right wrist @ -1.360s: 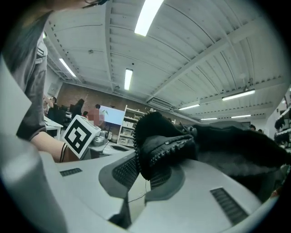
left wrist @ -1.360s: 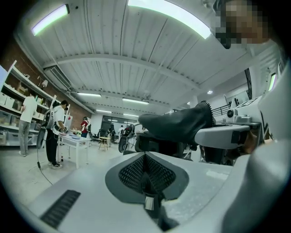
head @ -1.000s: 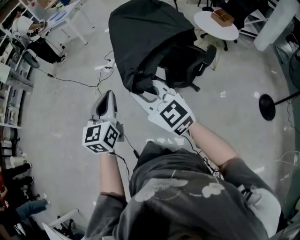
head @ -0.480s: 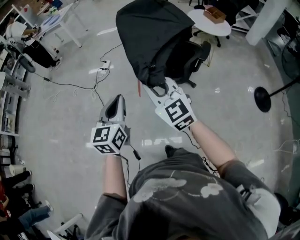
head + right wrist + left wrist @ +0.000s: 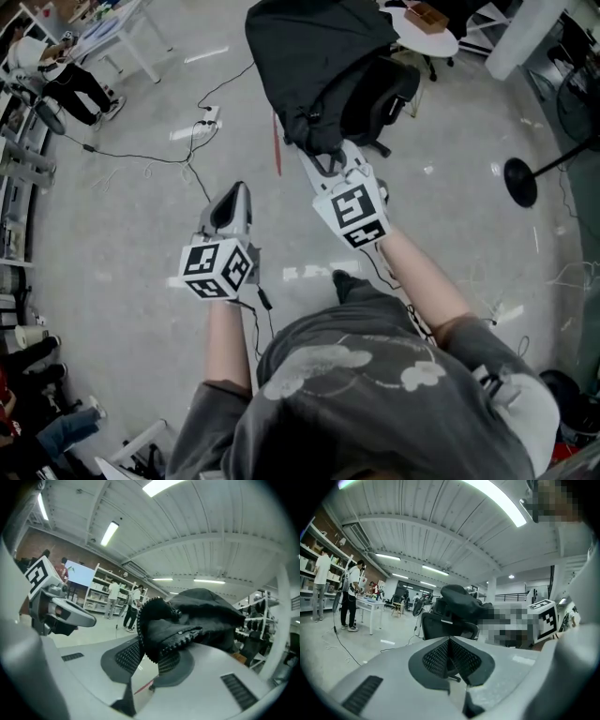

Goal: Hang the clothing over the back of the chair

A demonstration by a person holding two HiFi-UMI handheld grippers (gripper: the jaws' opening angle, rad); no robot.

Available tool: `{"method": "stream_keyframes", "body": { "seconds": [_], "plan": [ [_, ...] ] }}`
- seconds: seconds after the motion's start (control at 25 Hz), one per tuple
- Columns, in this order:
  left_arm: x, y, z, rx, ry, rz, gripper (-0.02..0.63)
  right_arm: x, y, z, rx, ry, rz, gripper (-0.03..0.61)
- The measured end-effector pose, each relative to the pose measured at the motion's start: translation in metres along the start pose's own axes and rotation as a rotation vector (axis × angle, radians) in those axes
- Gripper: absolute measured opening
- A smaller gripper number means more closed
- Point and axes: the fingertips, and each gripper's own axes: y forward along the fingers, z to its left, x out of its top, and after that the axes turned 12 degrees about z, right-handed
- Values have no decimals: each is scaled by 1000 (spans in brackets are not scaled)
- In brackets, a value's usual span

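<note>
A black zip-up jacket (image 5: 314,52) lies draped over the back of a black office chair (image 5: 386,89) at the top of the head view. My right gripper (image 5: 322,160) is shut on the jacket's lower hem. In the right gripper view the zipper edge (image 5: 171,639) sits pinched between the jaws. My left gripper (image 5: 235,194) hangs to the left of the chair, apart from the jacket, its jaws shut with nothing in them. Beyond those jaws, the left gripper view shows the chair back (image 5: 449,626) with the jacket (image 5: 459,599) heaped on top.
A round white table (image 5: 429,36) with a brown box stands behind the chair. A black stand base (image 5: 518,181) is at the right. Cables (image 5: 187,161) and a red strip (image 5: 277,142) lie on the floor at the left. A person (image 5: 70,80) stands by a white desk (image 5: 117,33) far left.
The chair and jacket have shifted up and right in the head view. The right gripper keeps its hold on the hem and has turned more upright. The left gripper has drawn closer to the chair.
</note>
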Motion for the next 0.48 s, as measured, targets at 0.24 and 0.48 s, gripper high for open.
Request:
{"method": "stream_keyframes", "body": {
  "seconds": [0.24, 0.48],
  "plan": [
    [-11, -17, -8, -37, 10, 5, 3, -24, -18, -26, -105, 172, 11, 58],
    [-22, -34, -25, -76, 20, 20, 3, -37, -50, -52, -233, 268, -28, 128]
  ]
}}
